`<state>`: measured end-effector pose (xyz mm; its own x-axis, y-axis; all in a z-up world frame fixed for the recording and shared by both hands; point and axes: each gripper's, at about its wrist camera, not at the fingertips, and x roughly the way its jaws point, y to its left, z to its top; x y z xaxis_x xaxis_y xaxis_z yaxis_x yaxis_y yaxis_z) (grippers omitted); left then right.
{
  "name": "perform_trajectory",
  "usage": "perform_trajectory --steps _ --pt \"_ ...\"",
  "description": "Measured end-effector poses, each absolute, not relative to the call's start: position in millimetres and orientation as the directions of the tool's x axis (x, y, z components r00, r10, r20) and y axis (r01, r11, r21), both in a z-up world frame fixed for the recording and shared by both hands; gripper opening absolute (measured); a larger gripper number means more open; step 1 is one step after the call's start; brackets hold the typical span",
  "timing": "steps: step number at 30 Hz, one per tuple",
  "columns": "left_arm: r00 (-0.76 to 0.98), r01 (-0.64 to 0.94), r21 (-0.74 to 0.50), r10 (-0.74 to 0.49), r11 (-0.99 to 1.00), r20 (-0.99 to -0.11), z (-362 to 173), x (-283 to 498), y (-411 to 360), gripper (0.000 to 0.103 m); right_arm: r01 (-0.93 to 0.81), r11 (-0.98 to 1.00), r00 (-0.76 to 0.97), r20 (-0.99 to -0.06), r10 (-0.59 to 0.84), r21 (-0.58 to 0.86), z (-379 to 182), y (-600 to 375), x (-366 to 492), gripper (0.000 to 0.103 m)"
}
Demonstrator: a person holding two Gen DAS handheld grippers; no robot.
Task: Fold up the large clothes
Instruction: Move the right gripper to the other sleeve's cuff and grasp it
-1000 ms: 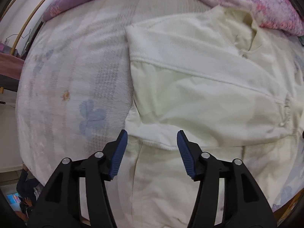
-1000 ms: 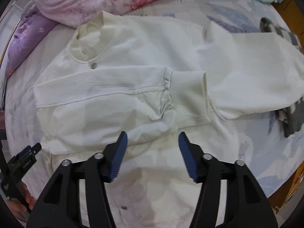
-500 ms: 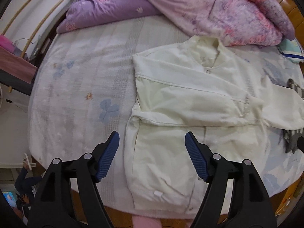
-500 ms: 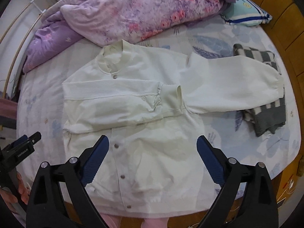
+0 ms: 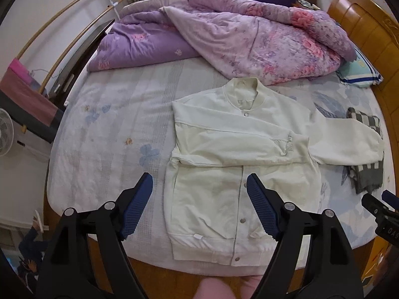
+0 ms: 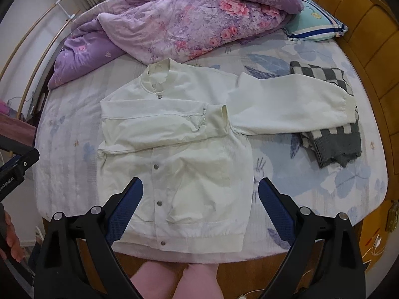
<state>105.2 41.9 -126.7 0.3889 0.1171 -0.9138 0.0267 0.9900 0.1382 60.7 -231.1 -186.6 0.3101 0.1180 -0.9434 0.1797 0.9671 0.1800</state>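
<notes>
Jacket [image 5: 239,172], cream and snap-fronted, is laid flat at the bed's [image 5: 104,134] near edge, collar toward the quilt [image 5: 249,35]. One sleeve is already folded across the chest; the other sleeve [image 6: 294,104] is spread toward the headboard side, over a checked garment [image 6: 334,144]. Left gripper [image 5: 199,206] and right gripper [image 6: 199,209] are held above, jaws just opened wide, nothing between them. Next, that spread sleeve is judged to need folding inward.
</notes>
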Motion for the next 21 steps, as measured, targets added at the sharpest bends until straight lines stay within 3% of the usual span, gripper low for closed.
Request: perform_trajectory --steps 21 --pt "0.468 0.278 0.085 -0.058 0.957 -0.882 -95.2 13.7 33.9 0.079 0.414 0.904 0.465 -0.879 -0.108 0.108 -113.8 -219.5 -72.6 0.090"
